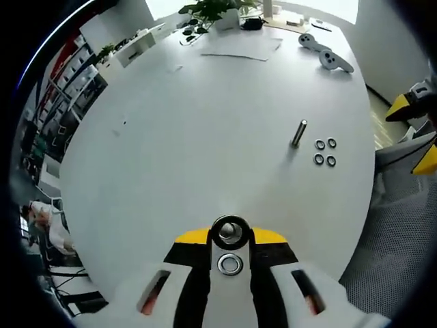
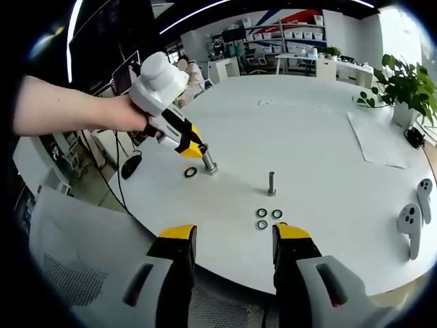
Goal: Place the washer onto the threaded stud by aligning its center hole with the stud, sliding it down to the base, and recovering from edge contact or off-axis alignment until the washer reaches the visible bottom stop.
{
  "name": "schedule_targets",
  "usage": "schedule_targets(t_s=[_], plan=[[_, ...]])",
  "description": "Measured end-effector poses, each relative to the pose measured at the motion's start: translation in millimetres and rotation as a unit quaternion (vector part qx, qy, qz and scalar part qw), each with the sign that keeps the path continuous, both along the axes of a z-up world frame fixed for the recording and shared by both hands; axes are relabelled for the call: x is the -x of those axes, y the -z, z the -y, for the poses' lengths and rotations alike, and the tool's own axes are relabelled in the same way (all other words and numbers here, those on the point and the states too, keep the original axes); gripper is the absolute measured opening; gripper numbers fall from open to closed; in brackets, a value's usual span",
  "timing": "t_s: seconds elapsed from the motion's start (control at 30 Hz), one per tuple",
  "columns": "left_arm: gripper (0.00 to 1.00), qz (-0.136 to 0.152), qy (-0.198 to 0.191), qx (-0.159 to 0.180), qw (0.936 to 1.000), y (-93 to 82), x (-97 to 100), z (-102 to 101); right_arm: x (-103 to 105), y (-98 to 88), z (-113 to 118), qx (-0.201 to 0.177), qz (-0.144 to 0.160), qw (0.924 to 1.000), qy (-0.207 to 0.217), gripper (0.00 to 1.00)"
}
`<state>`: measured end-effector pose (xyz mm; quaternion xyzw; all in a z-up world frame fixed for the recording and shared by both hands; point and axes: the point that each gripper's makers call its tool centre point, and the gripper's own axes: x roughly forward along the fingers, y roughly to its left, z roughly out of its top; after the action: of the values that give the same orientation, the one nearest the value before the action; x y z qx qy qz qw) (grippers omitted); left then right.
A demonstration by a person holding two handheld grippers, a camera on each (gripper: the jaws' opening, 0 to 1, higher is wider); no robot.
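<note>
Four washers [image 2: 266, 218] lie clustered just beside a free-standing stud [image 2: 272, 183] on the table [image 2: 321, 137], while the left gripper [image 2: 198, 147] clamps a second stud [image 2: 208, 162], seemingly with another washer [image 2: 190, 172] beside it, and the right gripper [image 2: 234, 247] hovers wide.

Studs and washers laid out on a table, with clutter at its far side.

In the right gripper view, a stud [image 2: 272, 183] is stood upright on the table [image 2: 307, 137], with three washers [image 2: 268, 218] grouped just in front of it. To the left, a second stud [image 2: 209, 164] is found under the left gripper [image 2: 194, 149], and a lone washer [image 2: 190, 172] is laid just beside it. Two controllers [image 2: 414, 217] are set at the right edge, paper [image 2: 379, 140] behind them, and a plant [image 2: 404, 85] further back. In the left gripper view, four washers [image 1: 325, 152] are seen right of the upright stud [image 1: 299, 133].
</note>
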<state>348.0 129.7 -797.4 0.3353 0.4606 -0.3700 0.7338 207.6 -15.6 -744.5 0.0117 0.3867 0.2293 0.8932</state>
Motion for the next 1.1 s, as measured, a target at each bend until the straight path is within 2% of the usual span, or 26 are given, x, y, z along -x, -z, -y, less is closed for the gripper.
schedule_targets(t_s=[0.07,0.17,0.37,0.77,1.1], plan=[[0.18,0.006,0.002,0.000,1.0000,-0.8,-2.4,0.2,-0.2,0.0,0.4,0.000,0.000,1.0000,0.000,0.47],[0.18,-0.003,-0.005,-0.001,1.0000,3.5,-4.3,-0.4,-0.4,-0.1,0.6,0.000,0.001,1.0000,0.001,0.47],[0.18,-0.006,0.007,-0.014,0.9999,13.9,-5.2,0.8,-0.4,0.3,0.9,0.001,0.000,1.0000,0.001,0.47],[0.19,-0.027,0.006,-0.032,0.9991,47.7,-6.1,1.8,-0.4,1.7,0.6,0.009,0.000,0.9999,-0.004,0.47],[0.19,-0.039,-0.012,-0.017,0.9990,52.9,-7.5,3.6,0.3,2.8,-0.6,0.010,-0.002,0.9999,-0.007,0.47]])
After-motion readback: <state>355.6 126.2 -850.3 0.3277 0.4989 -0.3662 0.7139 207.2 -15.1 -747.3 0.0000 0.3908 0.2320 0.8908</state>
